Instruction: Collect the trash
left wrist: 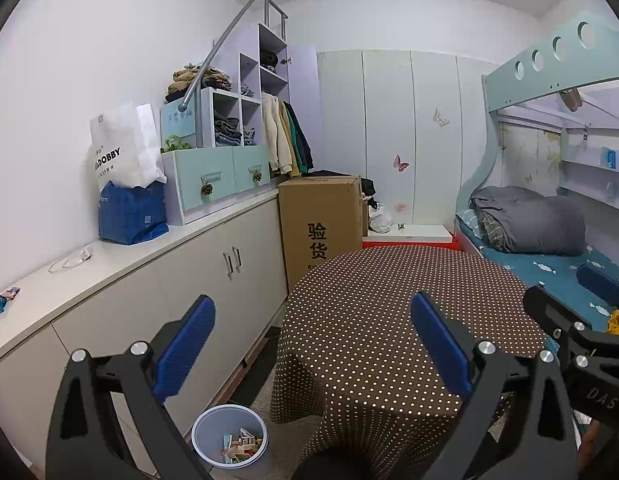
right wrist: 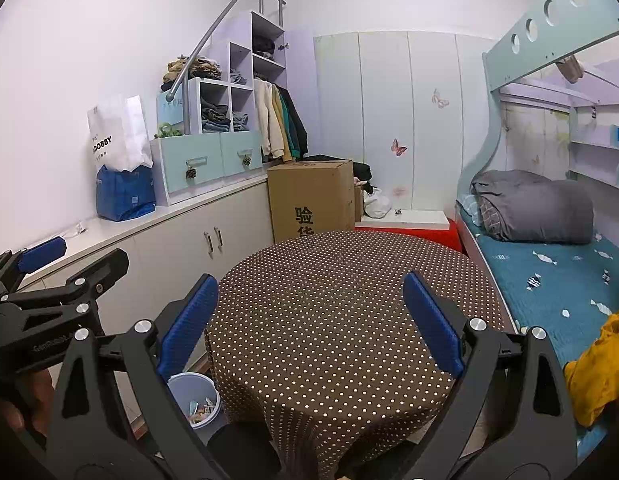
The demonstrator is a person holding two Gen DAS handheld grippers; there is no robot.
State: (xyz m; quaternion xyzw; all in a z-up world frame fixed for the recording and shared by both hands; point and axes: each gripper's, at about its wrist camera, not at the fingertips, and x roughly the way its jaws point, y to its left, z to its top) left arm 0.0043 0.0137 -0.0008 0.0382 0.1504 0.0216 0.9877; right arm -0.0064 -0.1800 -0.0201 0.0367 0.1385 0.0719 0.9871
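Note:
A grey trash bin [left wrist: 229,436] holding several scraps of paper and wrappers stands on the floor, left of the round table with the brown dotted cloth [left wrist: 389,320]; it also shows in the right wrist view [right wrist: 195,400]. A crumpled wrapper [left wrist: 3,298] lies on the white counter at far left. My left gripper [left wrist: 313,340] is open and empty above the table's near left edge. My right gripper [right wrist: 309,320] is open and empty above the table. Each gripper shows in the other's view, the right gripper [left wrist: 569,312] and the left gripper [right wrist: 65,258].
A white counter [left wrist: 109,264] with cabinets runs along the left wall, with a clear plastic wrap [left wrist: 71,260], a blue bag [left wrist: 131,216] and drawers. A cardboard box [left wrist: 321,224] stands behind the table. A bunk bed [right wrist: 549,272] with a yellow cloth [right wrist: 601,364] is at right.

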